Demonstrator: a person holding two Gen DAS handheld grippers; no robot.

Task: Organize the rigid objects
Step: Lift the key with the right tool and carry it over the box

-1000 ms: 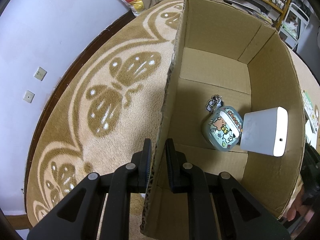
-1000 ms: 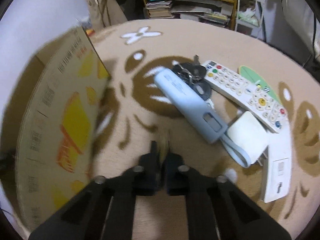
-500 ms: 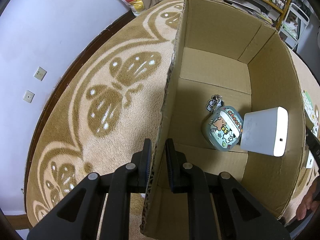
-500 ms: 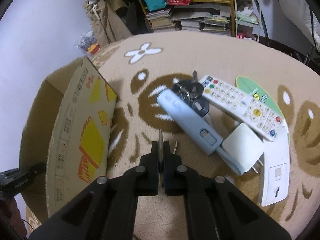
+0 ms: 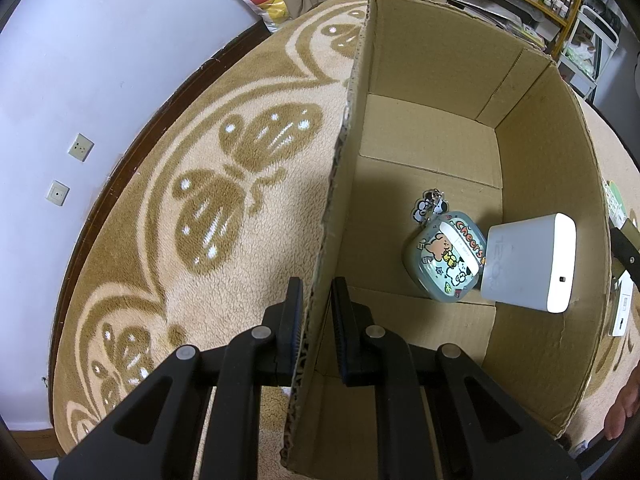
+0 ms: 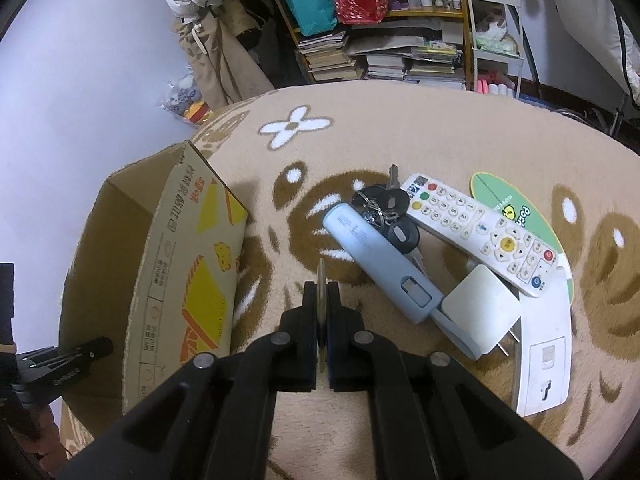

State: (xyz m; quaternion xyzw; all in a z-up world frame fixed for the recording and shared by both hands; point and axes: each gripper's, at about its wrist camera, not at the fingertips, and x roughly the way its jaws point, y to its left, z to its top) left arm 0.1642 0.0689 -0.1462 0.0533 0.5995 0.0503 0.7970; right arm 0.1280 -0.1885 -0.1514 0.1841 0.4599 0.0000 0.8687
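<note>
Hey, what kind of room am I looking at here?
Most likely a lived-in room at home, used partly for storage: a patterned plush rug covers the floor, a shelf is stacked with books and bottles, and household bits like a TV remote lie about.

- Beige plush carpet (image 5: pixel 168 264) with brown butterfly patterns covers the floor.
- Plain pale lilac wall (image 5: pixel 100 52) carries two square sockets (image 5: pixel 80 147).
- Cluttered wooden bookshelf (image 6: pixel 384 52) holds stacked books.

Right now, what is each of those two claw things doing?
Left gripper: shut on the cardboard box wall.
Right gripper: shut on a thin flat disc, seen edge-on.
</note>
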